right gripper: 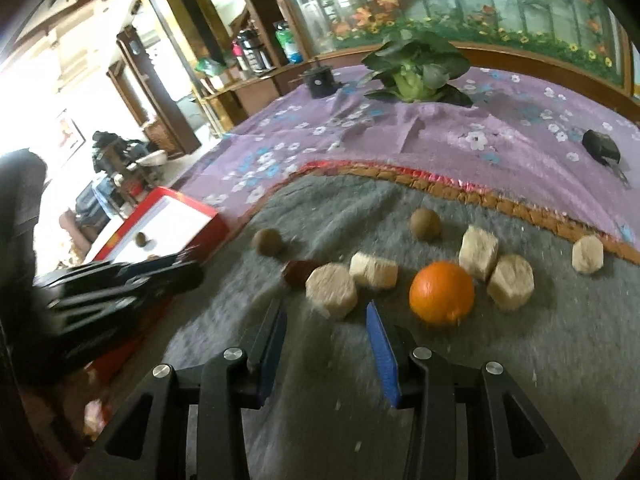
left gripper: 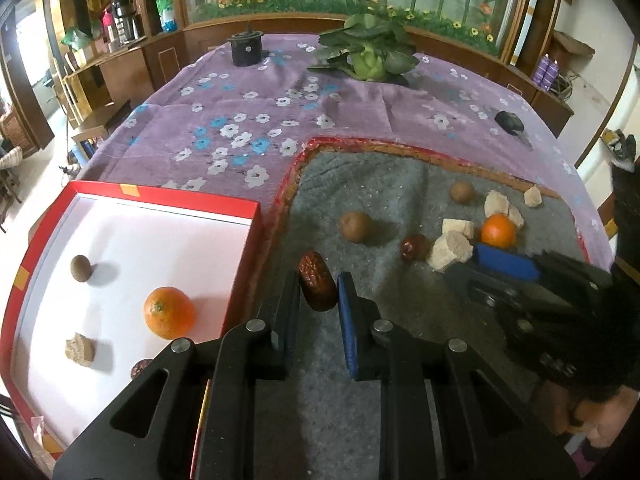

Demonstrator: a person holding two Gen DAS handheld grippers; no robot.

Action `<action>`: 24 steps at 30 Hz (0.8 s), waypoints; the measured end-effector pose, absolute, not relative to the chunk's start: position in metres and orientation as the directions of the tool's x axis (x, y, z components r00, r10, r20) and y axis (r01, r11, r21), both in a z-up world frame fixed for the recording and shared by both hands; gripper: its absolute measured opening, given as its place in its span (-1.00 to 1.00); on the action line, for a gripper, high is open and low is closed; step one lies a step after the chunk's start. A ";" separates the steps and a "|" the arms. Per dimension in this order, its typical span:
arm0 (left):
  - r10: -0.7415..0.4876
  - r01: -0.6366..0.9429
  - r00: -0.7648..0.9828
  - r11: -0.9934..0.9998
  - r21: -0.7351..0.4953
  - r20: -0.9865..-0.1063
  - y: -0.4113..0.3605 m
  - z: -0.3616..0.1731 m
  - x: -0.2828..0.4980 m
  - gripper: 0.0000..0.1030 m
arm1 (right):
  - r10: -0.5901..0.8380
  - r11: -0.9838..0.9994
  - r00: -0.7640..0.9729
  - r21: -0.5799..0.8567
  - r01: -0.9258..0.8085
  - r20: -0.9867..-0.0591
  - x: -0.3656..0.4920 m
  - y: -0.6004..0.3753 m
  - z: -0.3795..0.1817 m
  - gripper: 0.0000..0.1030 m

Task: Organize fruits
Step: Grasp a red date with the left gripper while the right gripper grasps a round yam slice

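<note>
Left gripper (left gripper: 319, 286) had its fingers narrowed onto a red date (left gripper: 317, 286), pinched between the pads just right of the red box (left gripper: 244, 276)'s near wall, over the grey felt mat (left gripper: 360, 184). Contact looked made on both sides, though whether the date was lifted off the mat or resting on it could not be told. Step in hand, as judged: carry the date left over the box wall and set it on the white floor. To do it well, keep the squeeze light since the date is soft and oblong and could roll out, lift high enough to pass the wall, then release low near the other date (left gripper: 140, 368) at the box's front edge so like sits with like.

Already in the box: an orange (left gripper: 169, 312), a brown round fruit (left gripper: 81, 267), a tan block (left gripper: 80, 350).

Right gripper (right gripper: 326, 322) was spread wide and held nothing, hovering over the mat well right of the box. A tan block (right gripper: 331, 290) sat just beyond its fingertips, roughly between them, not touched. The second orange (right gripper: 442, 292) lay just right of the right finger (right gripper: 382, 354); motion blur made closeness hard to judge. Two more brown fruits (right gripper: 268, 241) and another date (right gripper: 296, 274) stayed on the mat between that block and the box.
</note>
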State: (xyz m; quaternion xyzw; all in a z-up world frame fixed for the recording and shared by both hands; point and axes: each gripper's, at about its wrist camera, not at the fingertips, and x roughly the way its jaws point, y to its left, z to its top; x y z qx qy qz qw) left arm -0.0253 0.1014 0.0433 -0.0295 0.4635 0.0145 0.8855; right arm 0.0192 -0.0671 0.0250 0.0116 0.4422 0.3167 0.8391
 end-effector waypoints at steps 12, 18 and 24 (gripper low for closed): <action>-0.006 -0.073 0.588 0.995 -0.061 -0.809 0.117 0.049 -0.039 -0.65 | 0.487 0.825 0.454 0.222 -0.520 -0.746 0.001 -0.073 0.035 -0.49; 0.010 -0.089 0.603 0.994 -0.055 -0.798 0.124 0.058 -0.051 -0.65 | 0.508 0.807 0.464 0.214 -0.550 -0.726 -0.026 -0.069 0.052 -0.50; 0.053 -0.120 0.620 0.992 -0.028 -0.782 0.137 0.066 -0.064 -0.65 | 0.539 0.782 0.458 0.217 -0.584 -0.707 -0.042 -0.054 0.065 -0.50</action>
